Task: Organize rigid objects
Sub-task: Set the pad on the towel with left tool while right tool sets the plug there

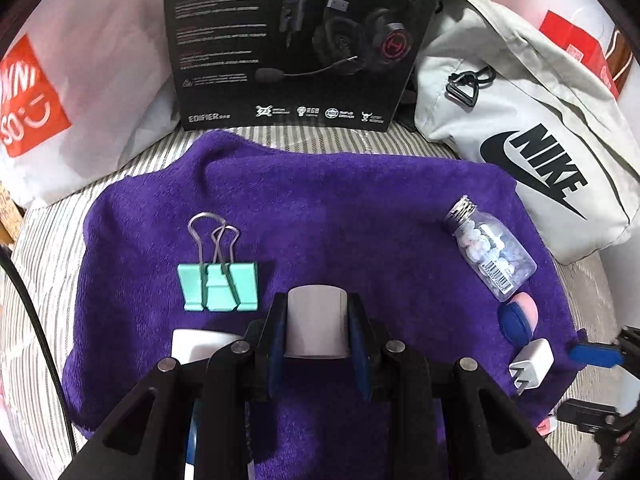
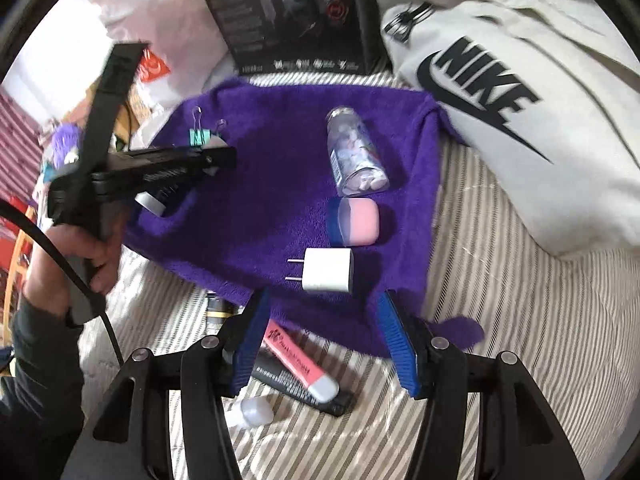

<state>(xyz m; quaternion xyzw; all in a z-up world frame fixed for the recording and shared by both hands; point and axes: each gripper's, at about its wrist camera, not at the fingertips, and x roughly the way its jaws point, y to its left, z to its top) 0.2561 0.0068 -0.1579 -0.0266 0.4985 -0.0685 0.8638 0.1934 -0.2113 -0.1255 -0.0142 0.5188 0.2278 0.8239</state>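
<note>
Left tongs (image 1: 316, 330) are pinching a grey cylinder (image 1: 316, 322) over the purple towel's (image 1: 320, 208) near edge; soft pile risking it rolling. Right tongs (image 2: 322, 340) hanging spread near the white charger (image 2: 329, 276), prongs possibly snagging.

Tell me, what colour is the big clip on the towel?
Mint green binder clip, with silver wire handles; clearest in the left wrist view.

black claws (image 2: 320, 344), blue fingers (image 2: 394, 334)
</note>
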